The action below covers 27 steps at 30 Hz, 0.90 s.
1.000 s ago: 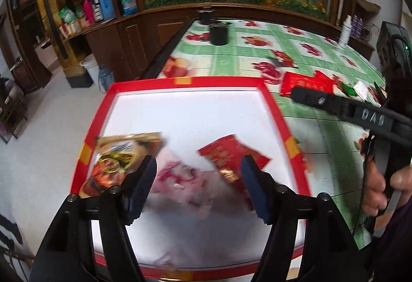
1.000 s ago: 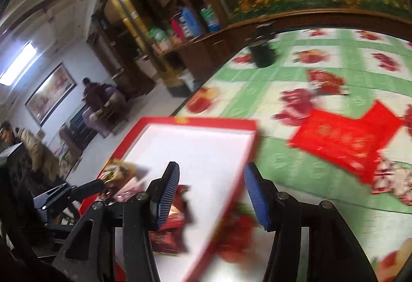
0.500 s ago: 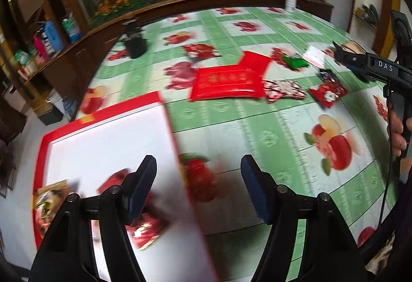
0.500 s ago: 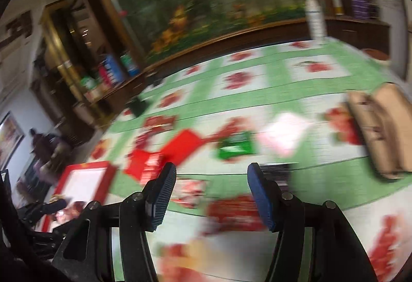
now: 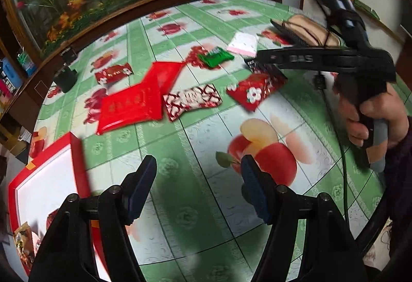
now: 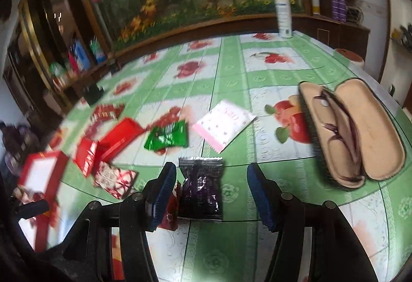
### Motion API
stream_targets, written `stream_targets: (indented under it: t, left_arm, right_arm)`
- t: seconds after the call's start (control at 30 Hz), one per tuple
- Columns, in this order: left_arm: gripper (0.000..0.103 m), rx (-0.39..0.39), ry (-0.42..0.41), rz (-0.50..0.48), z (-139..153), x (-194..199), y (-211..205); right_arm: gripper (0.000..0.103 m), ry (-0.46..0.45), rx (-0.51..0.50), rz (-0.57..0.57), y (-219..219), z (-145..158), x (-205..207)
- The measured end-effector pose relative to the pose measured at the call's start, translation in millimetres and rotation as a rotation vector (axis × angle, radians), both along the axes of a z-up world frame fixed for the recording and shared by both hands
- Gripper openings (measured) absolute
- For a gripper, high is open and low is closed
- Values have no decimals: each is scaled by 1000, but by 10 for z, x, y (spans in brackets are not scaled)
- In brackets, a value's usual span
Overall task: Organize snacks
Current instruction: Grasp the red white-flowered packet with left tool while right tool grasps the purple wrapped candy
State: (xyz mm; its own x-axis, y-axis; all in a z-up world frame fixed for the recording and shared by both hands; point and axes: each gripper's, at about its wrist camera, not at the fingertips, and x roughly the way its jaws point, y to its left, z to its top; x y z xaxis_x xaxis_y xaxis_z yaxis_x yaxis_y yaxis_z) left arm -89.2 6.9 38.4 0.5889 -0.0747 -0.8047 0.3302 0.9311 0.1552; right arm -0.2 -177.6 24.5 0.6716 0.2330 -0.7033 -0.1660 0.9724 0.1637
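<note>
Snack packets lie scattered on the green fruit-print tablecloth. My right gripper (image 6: 209, 194) is open over a dark purple packet (image 6: 200, 190), with a red packet (image 6: 170, 215) beside its left finger. A green packet (image 6: 167, 138), a pink packet (image 6: 224, 125) and a red-white heart packet (image 6: 114, 179) lie further off. My left gripper (image 5: 198, 192) is open and empty above bare cloth. The red-rimmed white tray (image 5: 43, 179) sits at its lower left and holds a few packets (image 5: 23, 243). The heart packet (image 5: 193, 100), a large red packet (image 5: 136, 102) and a red flower packet (image 5: 256, 91) lie ahead.
An open beige glasses case (image 6: 352, 132) lies at the right. A white spray bottle (image 6: 283, 14) stands at the table's far edge. A black cup (image 5: 65, 78) stands at the far left. The right gripper's body (image 5: 334, 60) and hand hang over the packets.
Both grippers have swung right, away from the tray and over the scattered packets. The right gripper has come down over the dark purple packet. Both stay open.
</note>
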Motion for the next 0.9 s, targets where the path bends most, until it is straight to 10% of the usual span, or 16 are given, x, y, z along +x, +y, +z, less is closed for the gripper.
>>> stream_targets:
  t: [0.17,0.37,0.57,0.9]
  left_arm:
    - [67,-14,10,-1,19,63,-26]
    - [67,10,-28,-88,108,263,-251]
    - [67,-41,19,-72,80,653,-508]
    - [67,107,82,-211,-215,1050,-848]
  right_arm:
    - [57,48,-125,27,213,-154,86]
    - [29,46,-171,-4,122,-131,26]
    - [28,112,51,-176,-488,-86,118]
    - [28,143,158,-211,-665,-80,114]
